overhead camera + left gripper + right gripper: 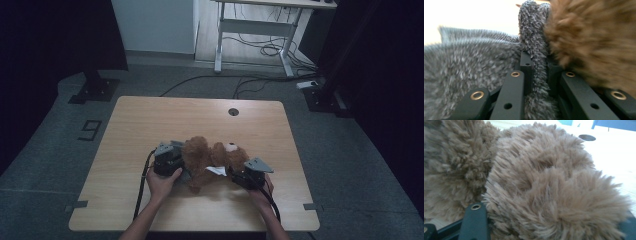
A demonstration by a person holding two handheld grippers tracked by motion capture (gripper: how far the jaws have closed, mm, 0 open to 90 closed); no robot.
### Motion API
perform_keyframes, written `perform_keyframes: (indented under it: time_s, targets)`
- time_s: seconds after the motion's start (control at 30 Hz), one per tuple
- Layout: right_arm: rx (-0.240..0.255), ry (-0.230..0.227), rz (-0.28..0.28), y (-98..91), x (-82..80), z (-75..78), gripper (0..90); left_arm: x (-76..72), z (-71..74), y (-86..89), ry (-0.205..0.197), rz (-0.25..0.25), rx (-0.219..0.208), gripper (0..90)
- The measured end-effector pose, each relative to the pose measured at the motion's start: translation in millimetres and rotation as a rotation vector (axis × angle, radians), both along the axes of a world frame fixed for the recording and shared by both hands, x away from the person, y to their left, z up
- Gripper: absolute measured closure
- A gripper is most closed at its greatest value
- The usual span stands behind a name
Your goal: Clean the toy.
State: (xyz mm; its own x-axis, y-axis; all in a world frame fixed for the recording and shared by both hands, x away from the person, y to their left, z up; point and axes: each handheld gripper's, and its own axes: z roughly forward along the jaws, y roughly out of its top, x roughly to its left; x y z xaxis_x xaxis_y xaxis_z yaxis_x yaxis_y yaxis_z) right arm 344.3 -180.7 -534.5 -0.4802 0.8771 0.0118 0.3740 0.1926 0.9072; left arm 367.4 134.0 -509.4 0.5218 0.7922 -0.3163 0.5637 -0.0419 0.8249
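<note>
While fur crowds both gripper views, I see my left gripper (537, 75) clamped on grey cloth (534, 37) beside the bear (212, 157), mid-table (150, 120). My right gripper (248, 175) clasps its fur; those jaw tips are buried.

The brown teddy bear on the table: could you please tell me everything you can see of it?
The teddy bear is shaggy brown plush with a pale muzzle, lying on the near middle of the wooden table. A white tag shows at its middle. The left tongs are shut on a fold of grey knitted fabric pressed against its fur. The right tongs hold a bulge of its fur between their jaws from the other side.
</note>
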Motion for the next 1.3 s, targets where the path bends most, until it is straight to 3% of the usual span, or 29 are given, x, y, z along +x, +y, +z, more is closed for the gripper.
perform_keyframes:
  time_s: [0.07, 0.2, 0.3, 0.37, 0.53, 0.7, 0.83, 0.9, 1.0, 1.17, 1.23, 1.3]
  targets:
    - [-0.004, -0.003, -0.002, 0.7, -0.1, 0.1, 35.8, 1.8, -5.3, 4.5, 0.012, 0.005, -0.003, 79.1]
    - [-0.018, -0.015, -0.02, 4.2, 0.8, 0.4, 35.7, 9.3, -8.7, 12.9, 0.015, 0.019, 0.045, 79.0]
    - [-0.013, -0.019, -0.031, 6.4, 3.8, 0.4, 35.7, 15.3, -8.2, 15.0, 0.036, 0.025, 0.027, 79.0]
    - [-0.013, -0.018, -0.039, 7.6, 5.7, 1.0, 35.7, 27.4, -5.1, 11.4, 0.032, 0.029, 0.064, 79.0]
    - [-0.013, -0.029, -0.062, 7.4, 8.5, 0.6, 35.7, 47.4, 5.4, 7.6, 0.06, 0.023, 0.057, 78.8]
    - [-0.003, -0.029, -0.072, 5.2, 10.6, -0.6, 35.9, 35.6, 27.3, 8.6, 0.0, 0.004, 0.023, 78.8]
    - [-0.001, -0.028, -0.075, 5.4, 9.7, -0.8, 36.4, 20.0, 42.9, 1.8, -0.042, -0.045, -0.048, 78.9]
    - [0.001, -0.024, -0.079, 5.2, 9.0, -0.8, 36.5, 14.3, 46.4, -5.7, -0.057, -0.074, -0.044, 78.9]
    - [-0.002, -0.024, -0.083, 6.0, 8.5, -1.2, 36.6, 11.2, 39.7, -13.6, -0.045, -0.09, -0.034, 78.5]
    - [-0.013, -0.032, -0.082, 7.6, 8.0, -1.5, 36.6, 14.7, 23.7, -6.9, -0.019, -0.055, -0.04, 78.3]
    - [-0.019, -0.034, -0.082, 8.3, 7.9, -1.4, 36.5, 18.2, 11.8, 0.5, 0.011, -0.022, 0.015, 78.3]
    - [-0.015, -0.034, -0.081, 7.9, 8.3, -1.4, 36.5, 20.4, 0.4, 8.8, 0.043, -0.007, 0.04, 78.3]
